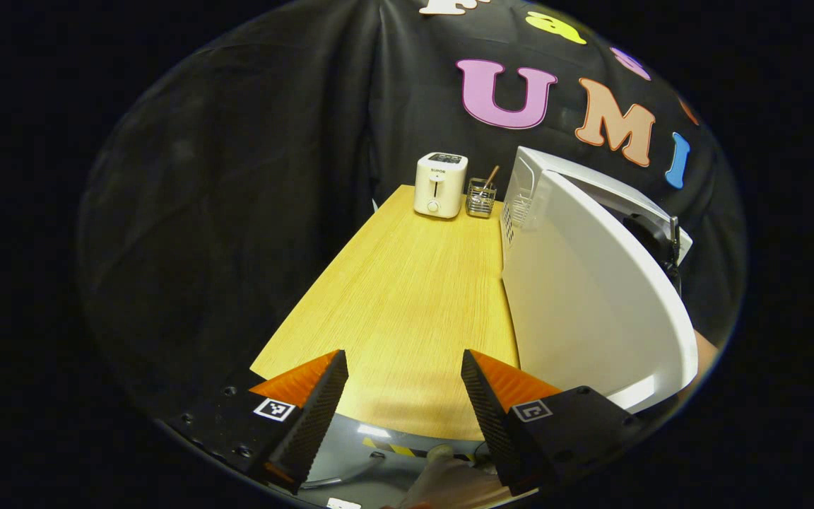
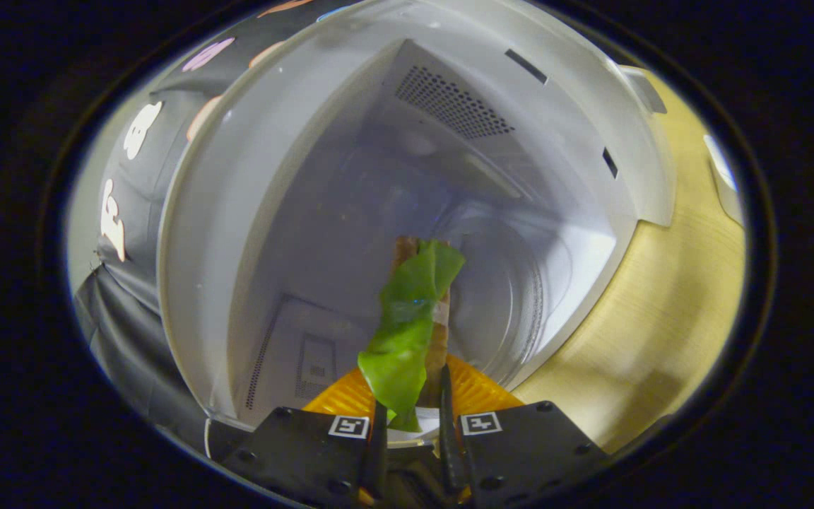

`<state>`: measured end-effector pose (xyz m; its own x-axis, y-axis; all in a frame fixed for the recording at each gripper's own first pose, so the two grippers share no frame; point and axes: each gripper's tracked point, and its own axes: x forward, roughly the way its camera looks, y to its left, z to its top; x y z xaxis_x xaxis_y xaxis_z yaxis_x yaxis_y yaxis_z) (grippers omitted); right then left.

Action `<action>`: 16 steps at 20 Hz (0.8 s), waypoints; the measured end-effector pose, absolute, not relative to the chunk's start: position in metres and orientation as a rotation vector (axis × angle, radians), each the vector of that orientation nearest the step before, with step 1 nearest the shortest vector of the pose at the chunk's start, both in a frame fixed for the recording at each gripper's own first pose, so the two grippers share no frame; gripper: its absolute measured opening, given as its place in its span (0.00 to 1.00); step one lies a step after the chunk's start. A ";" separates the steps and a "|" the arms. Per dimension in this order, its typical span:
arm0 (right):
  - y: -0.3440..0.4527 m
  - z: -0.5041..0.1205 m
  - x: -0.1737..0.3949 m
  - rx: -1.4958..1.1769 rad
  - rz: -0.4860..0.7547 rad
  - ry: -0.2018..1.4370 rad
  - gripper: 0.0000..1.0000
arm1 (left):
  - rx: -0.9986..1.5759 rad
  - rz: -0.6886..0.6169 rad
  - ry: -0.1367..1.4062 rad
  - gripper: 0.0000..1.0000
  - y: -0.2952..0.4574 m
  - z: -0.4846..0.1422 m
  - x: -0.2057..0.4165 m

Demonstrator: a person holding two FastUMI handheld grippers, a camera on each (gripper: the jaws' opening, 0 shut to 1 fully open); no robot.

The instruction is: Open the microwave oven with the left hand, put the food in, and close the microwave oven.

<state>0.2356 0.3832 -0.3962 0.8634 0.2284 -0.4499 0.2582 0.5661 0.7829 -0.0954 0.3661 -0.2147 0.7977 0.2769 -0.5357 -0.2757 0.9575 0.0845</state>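
Clamping the green-leafed sandwich (image 2: 410, 332) in your right gripper (image 2: 410, 413), you risked dropping it short of the white microwave's cavity (image 2: 350, 212), while your left gripper (image 1: 403, 403) hung unclenched.

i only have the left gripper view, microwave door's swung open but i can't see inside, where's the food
Observer: The right gripper is shut on the food, a sandwich with a green leaf, held before the open microwave.
Operator: anything already in there
Observer: Just its glass turntable; nothing lies on it.
Operator: is the food past the opening yet
Observer: It points into the cavity; how deep it reaches I cannot tell.
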 end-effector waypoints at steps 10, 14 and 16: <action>0.372 -0.394 0.244 0.724 -0.067 0.511 0.52 | -0.004 0.297 0.607 0.95 0.362 -0.223 -0.094; 0.363 -0.396 0.246 0.584 -0.095 0.498 0.64 | -0.010 0.301 0.607 0.96 0.363 -0.223 -0.094; 0.358 -0.399 0.243 0.538 -0.095 0.497 0.82 | -0.013 0.301 0.608 0.96 0.363 -0.223 -0.094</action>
